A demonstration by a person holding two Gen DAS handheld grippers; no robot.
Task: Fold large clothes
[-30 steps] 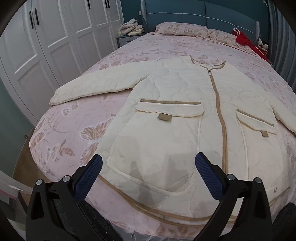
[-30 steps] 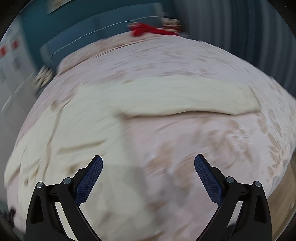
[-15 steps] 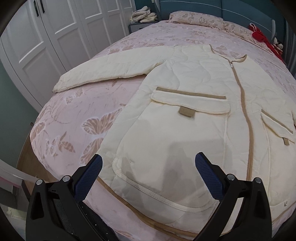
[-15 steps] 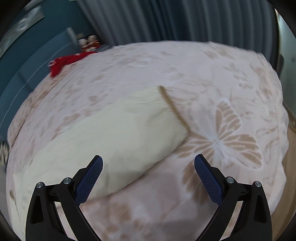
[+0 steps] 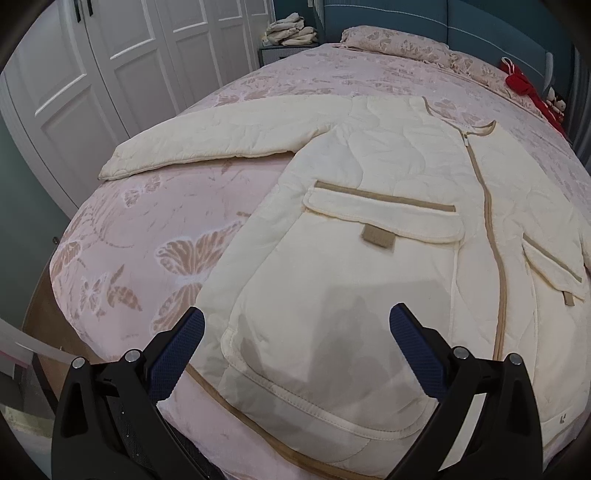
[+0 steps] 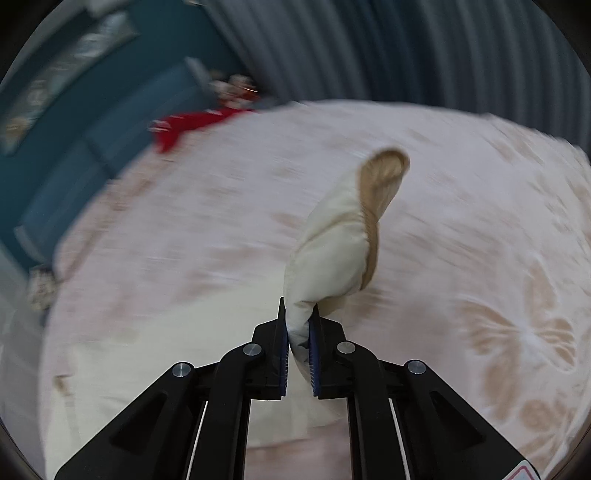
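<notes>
Left gripper (image 5: 295, 332): jaws wide apart, empty, above the jacket (image 5: 388, 236) on the bed (image 5: 155, 229). Right gripper (image 6: 298, 325): clamped on the raised sleeve (image 6: 340, 243).

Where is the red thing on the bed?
The red garment lies at the bed's far right corner in the left wrist view, beside the pillows and blue headboard.
</notes>
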